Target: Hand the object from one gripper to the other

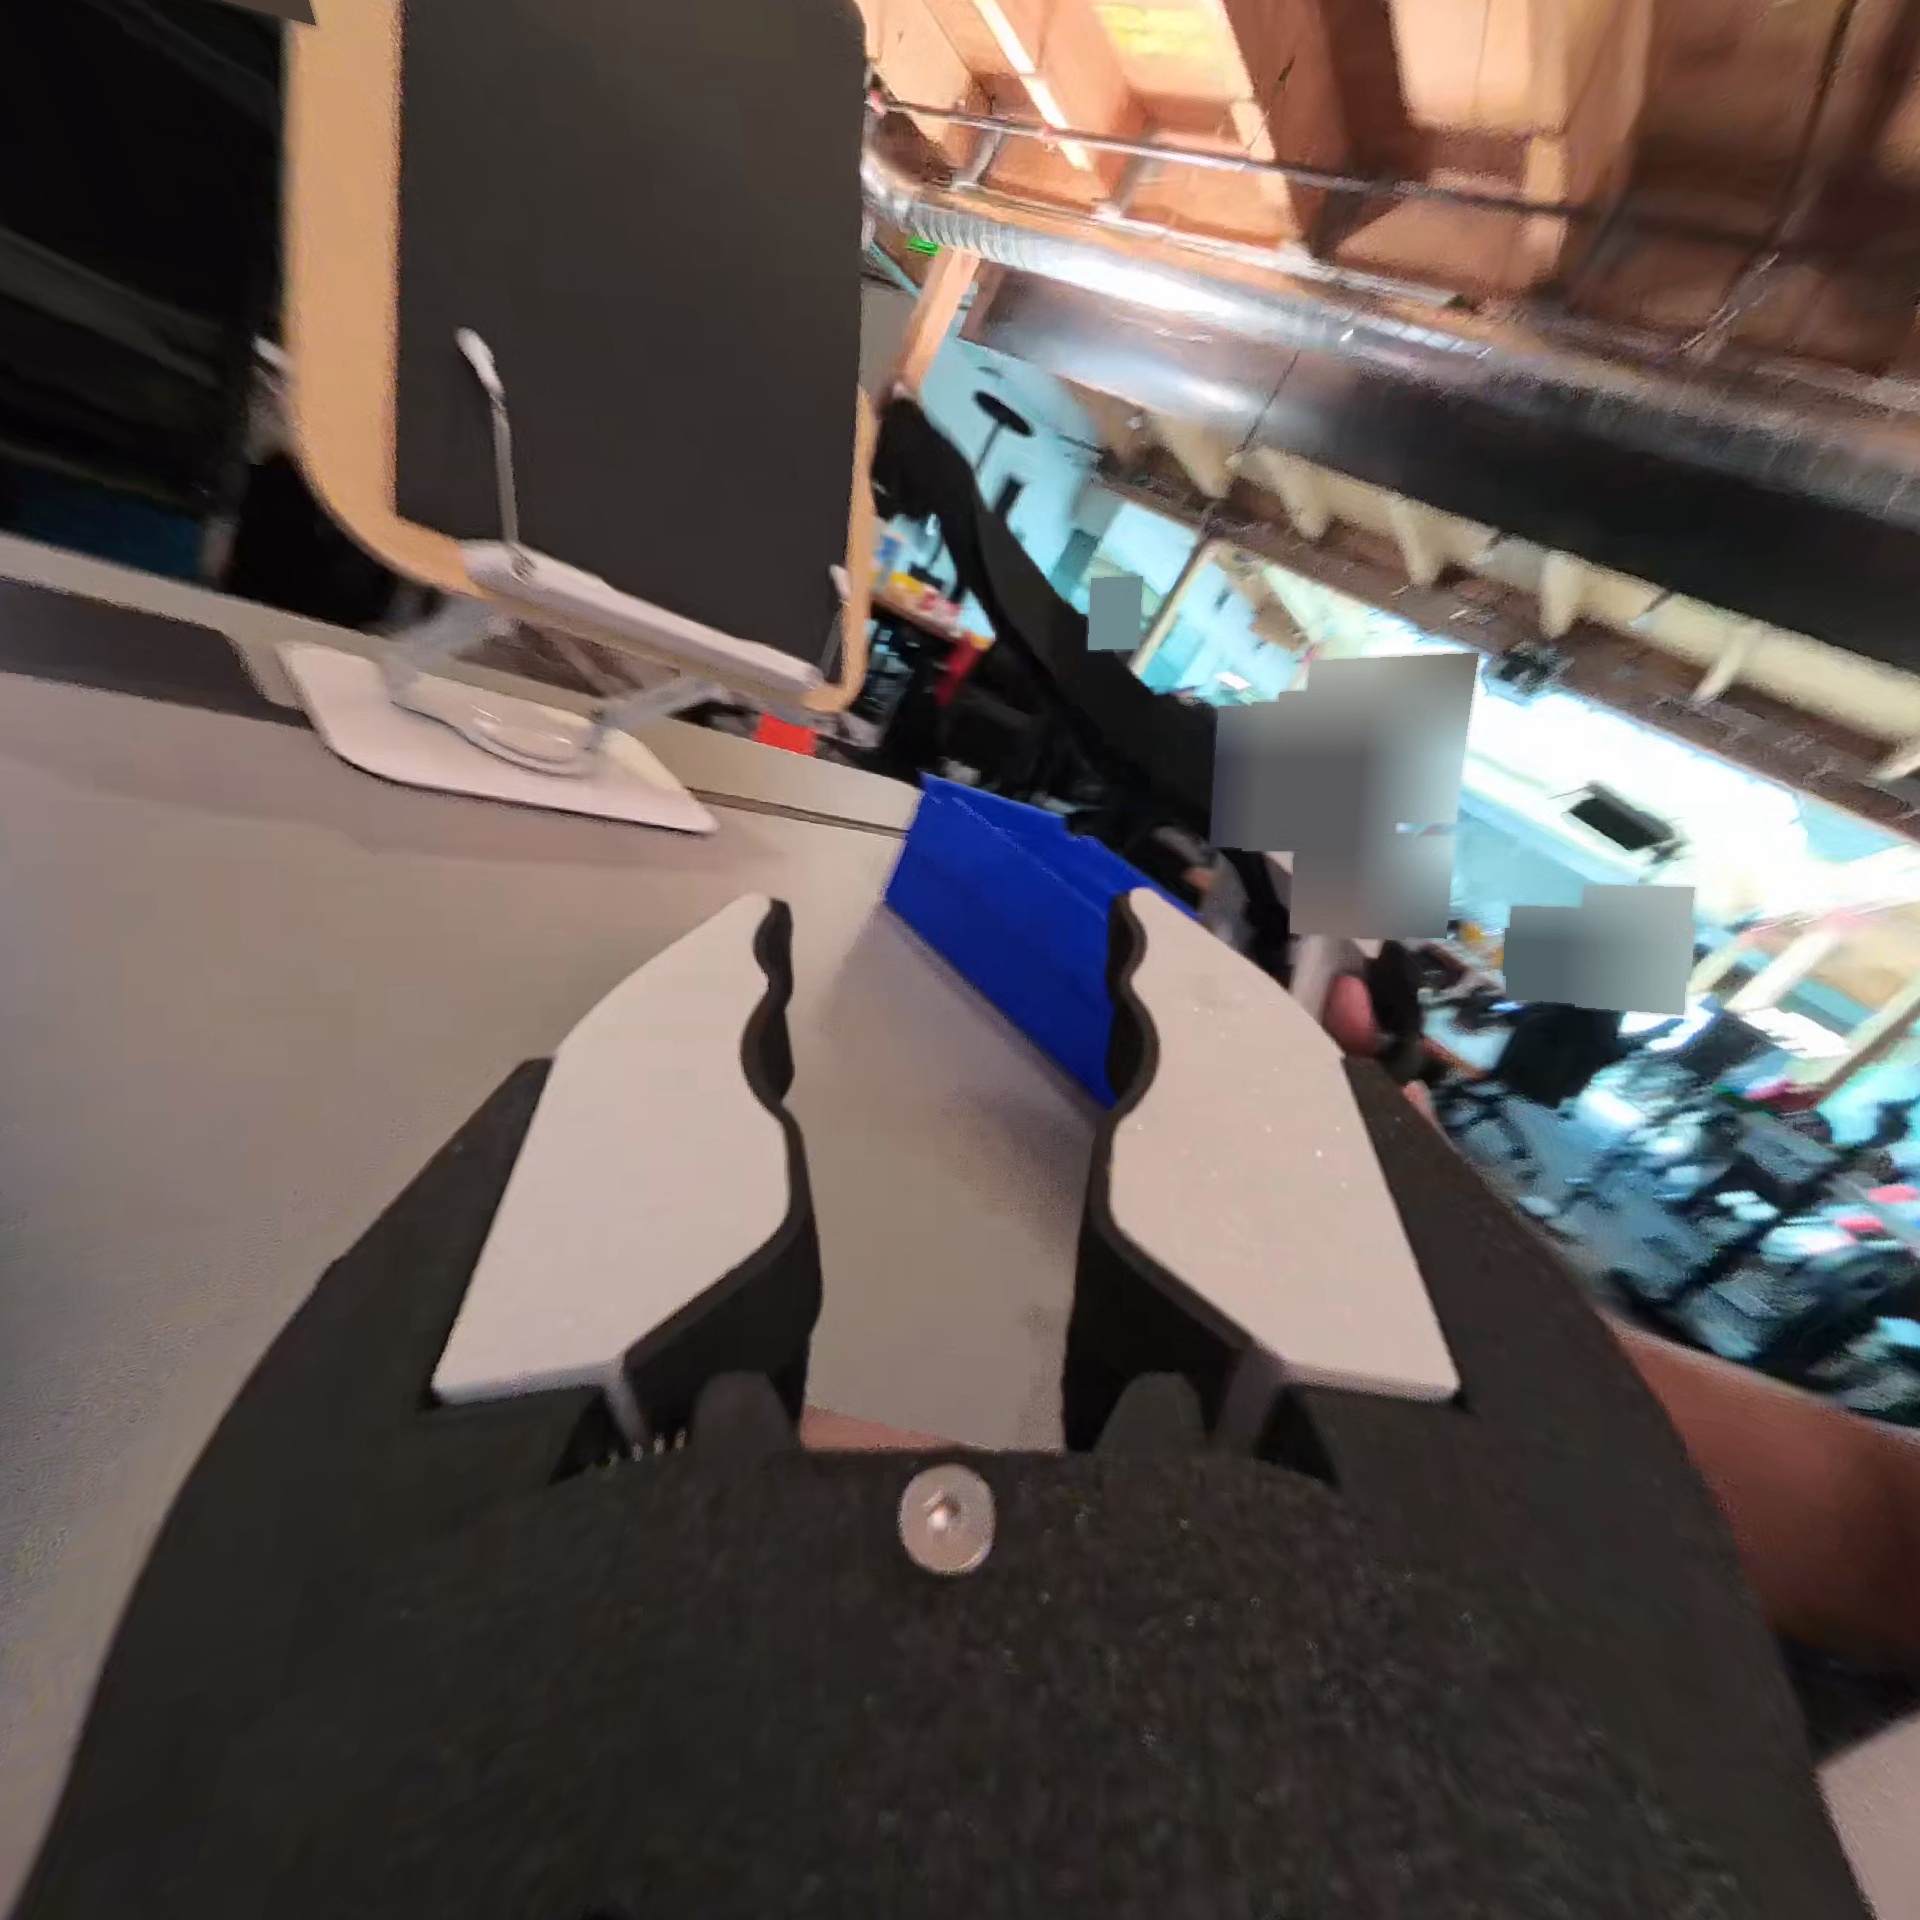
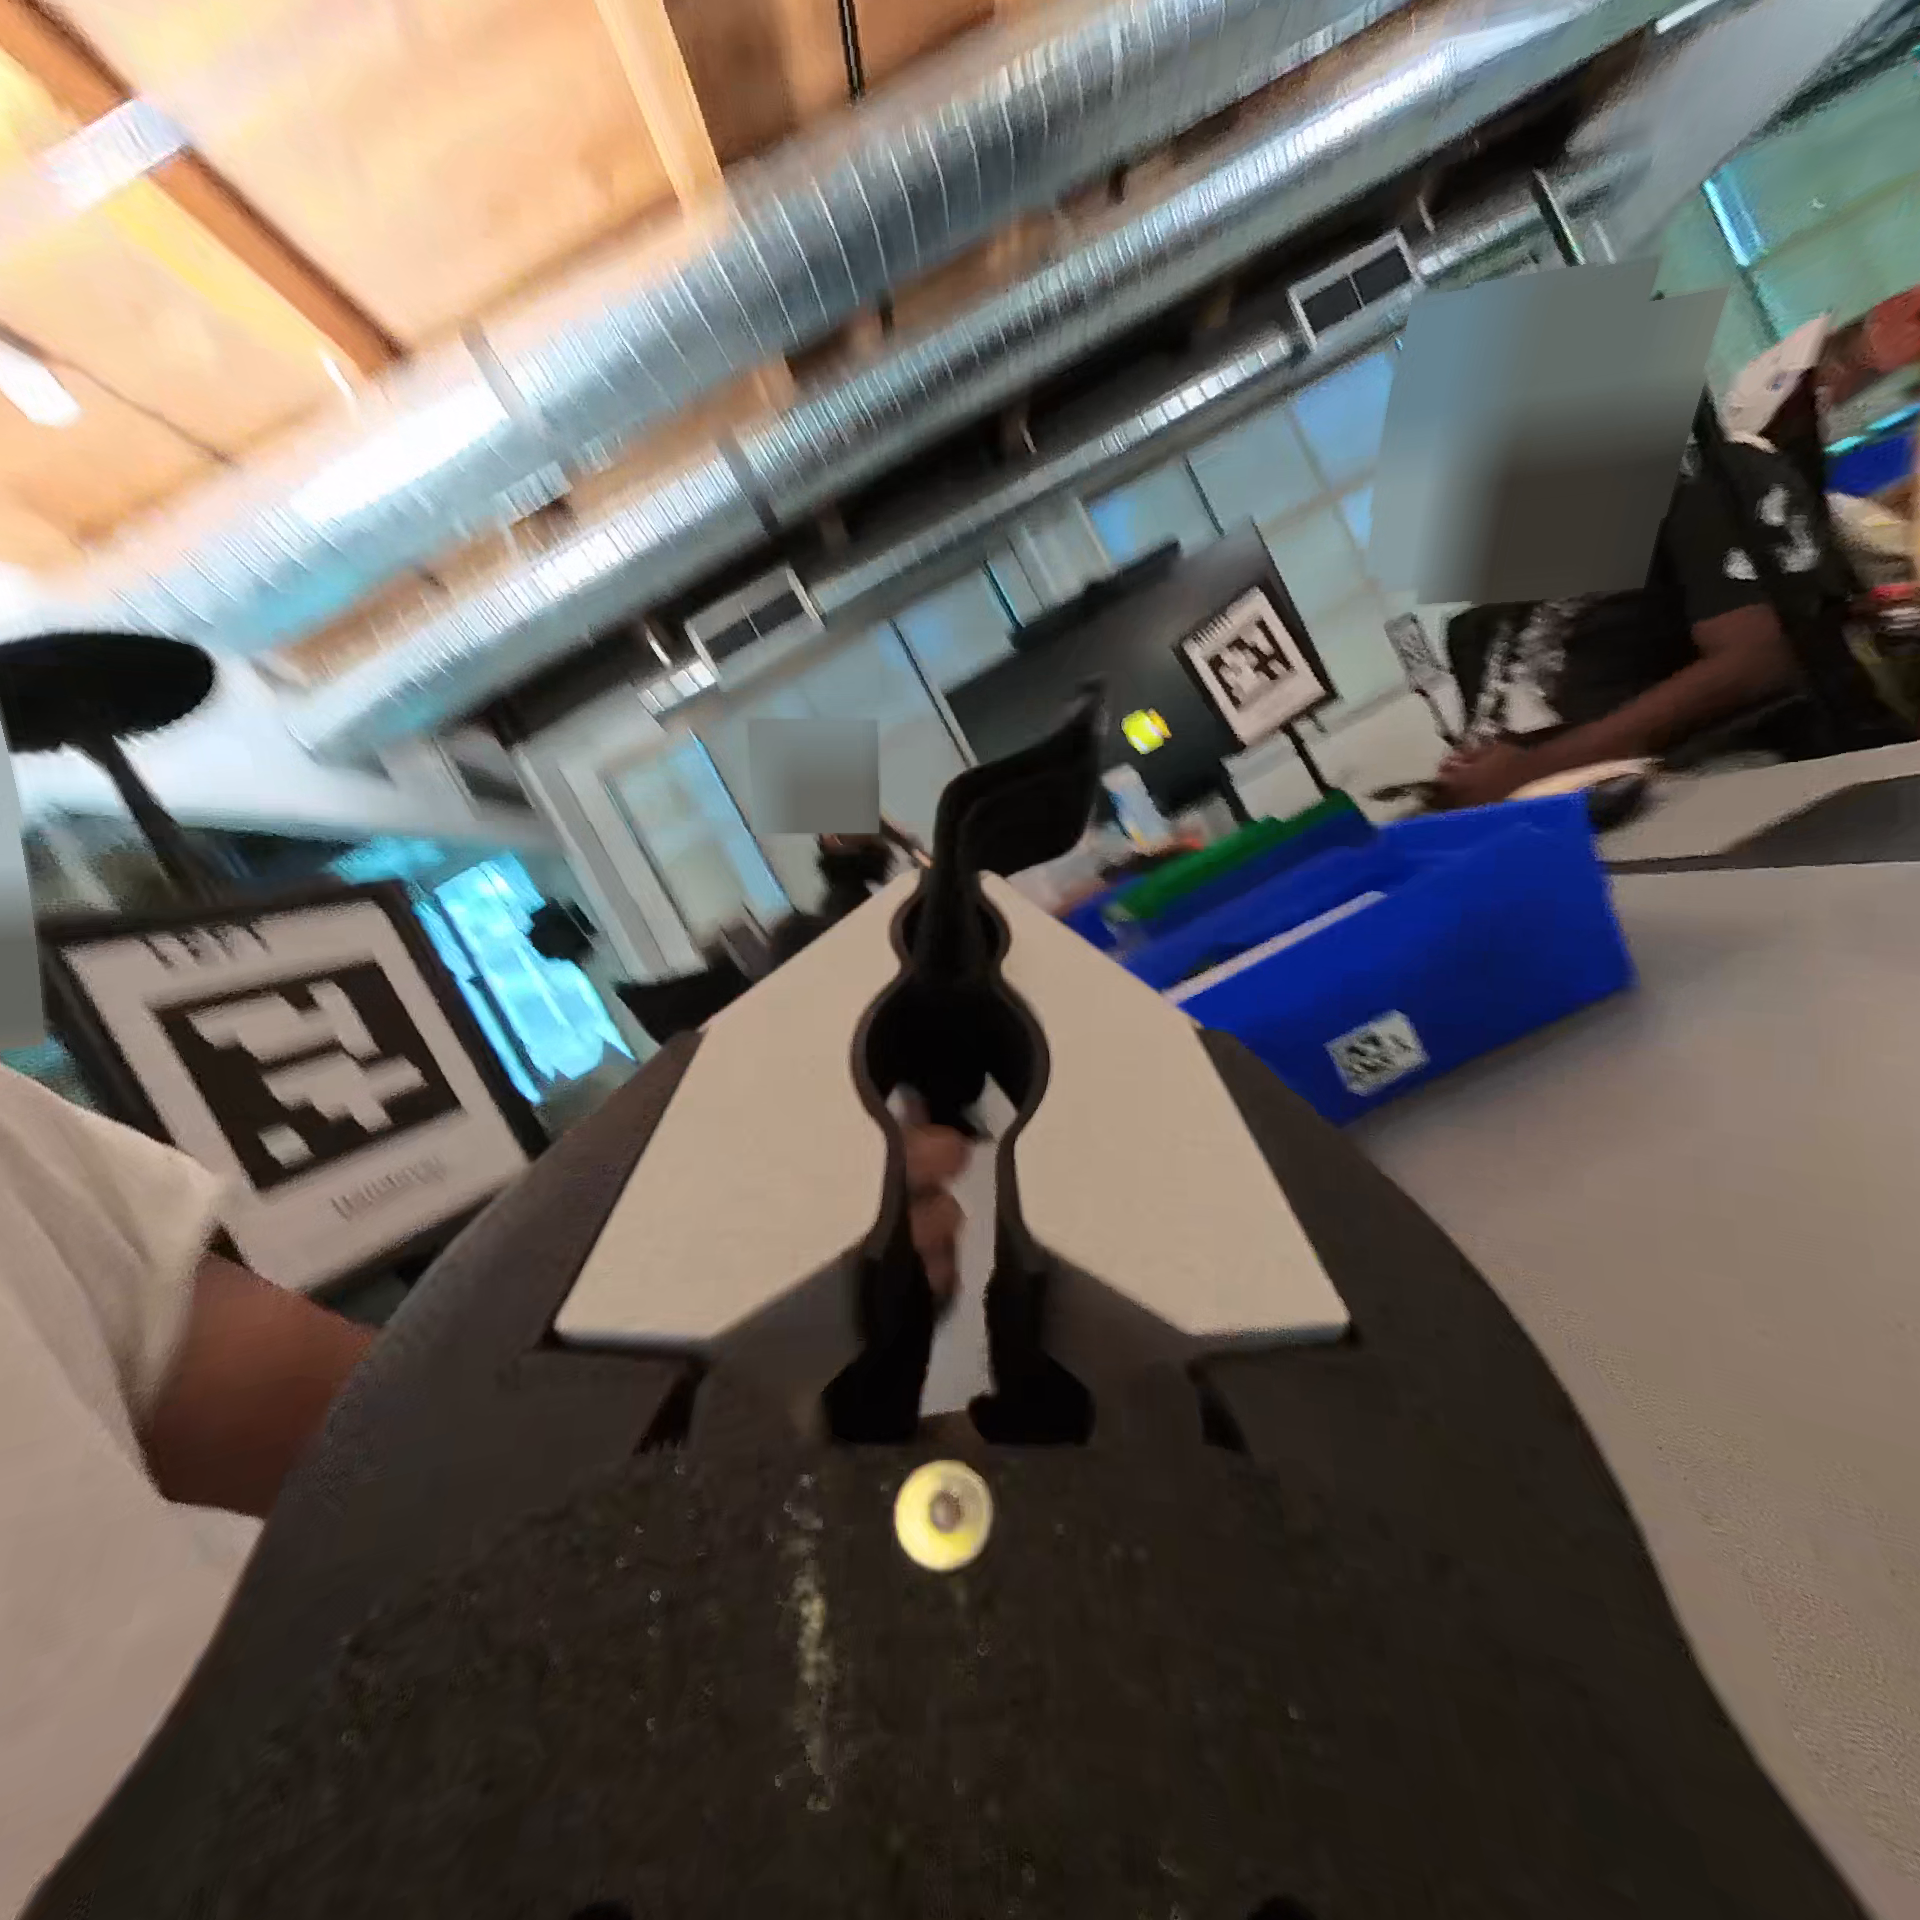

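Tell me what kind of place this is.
Probably an open workshop or lab: exposed silver ductwork under a wooden ceiling, printed marker boards on stands, and a grey worktable bearing a blue bin.

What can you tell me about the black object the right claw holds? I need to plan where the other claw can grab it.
The black object is thin, matte and dark, with a wavy, curled outline. The right claw is shut on its lower part, and its upper end sticks out past the tips, leaning right. It is held in the air, and only the claw touches it. Motion blur hides finer detail and its material.
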Demonstrator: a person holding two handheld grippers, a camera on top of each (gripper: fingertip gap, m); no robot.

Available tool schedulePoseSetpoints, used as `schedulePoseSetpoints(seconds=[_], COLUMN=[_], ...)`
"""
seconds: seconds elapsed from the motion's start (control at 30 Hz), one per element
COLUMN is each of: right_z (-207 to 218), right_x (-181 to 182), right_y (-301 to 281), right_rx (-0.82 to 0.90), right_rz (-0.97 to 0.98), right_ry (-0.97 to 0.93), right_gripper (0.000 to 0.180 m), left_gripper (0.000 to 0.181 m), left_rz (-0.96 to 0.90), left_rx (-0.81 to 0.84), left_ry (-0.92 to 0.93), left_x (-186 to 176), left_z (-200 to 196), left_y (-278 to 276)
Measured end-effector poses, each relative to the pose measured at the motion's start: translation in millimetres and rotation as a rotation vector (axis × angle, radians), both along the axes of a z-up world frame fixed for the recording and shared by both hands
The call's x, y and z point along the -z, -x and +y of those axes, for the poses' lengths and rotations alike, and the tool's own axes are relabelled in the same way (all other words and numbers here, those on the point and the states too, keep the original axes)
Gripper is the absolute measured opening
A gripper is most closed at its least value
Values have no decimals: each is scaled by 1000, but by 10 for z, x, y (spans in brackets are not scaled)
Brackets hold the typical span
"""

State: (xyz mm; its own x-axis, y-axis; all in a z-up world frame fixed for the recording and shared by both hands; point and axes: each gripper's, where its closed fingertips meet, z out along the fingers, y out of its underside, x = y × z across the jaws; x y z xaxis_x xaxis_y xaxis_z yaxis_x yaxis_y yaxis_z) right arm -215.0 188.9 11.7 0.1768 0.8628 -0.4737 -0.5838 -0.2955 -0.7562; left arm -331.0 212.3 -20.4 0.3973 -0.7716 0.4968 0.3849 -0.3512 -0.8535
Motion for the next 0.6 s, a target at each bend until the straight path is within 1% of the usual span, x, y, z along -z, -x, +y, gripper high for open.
schedulePoseSetpoints(seconds=[0.1,0.17,0.23,0.3,0.37,0.47,0.57,0.6], right_z=[-35,-80,-110,-148,-211,-228,-201,-193], right_x=[5,36,65,124,194,231,282,301], right_y=[102,210,298,413,551,628,642,645], right_rx=[-62,-94,-91,-87,-101,-92,-78,-72], right_rz=[160,226,276,270,226,200,170,163], right_ry=[63,85,86,80,67,62,66,71], right_gripper=[5,5,5,5,5,5,5,5], left_gripper=[57,57,55,46,44,42,30,19], left_rz=[-137,-202,-256,-311,-359,-383,-381,-390], left_rx=[152,197,226,244,253,267,289,307], left_ry=[70,81,98,124,168,217,210,195], left_x=[-45,-129,-167,-155,-118,-56,-58,-81], left_z=[-187,-250,-290,-305,-290,-266,-287,-317], left_y=[-321,-450,-541,-593,-599,-578,-556,-553])
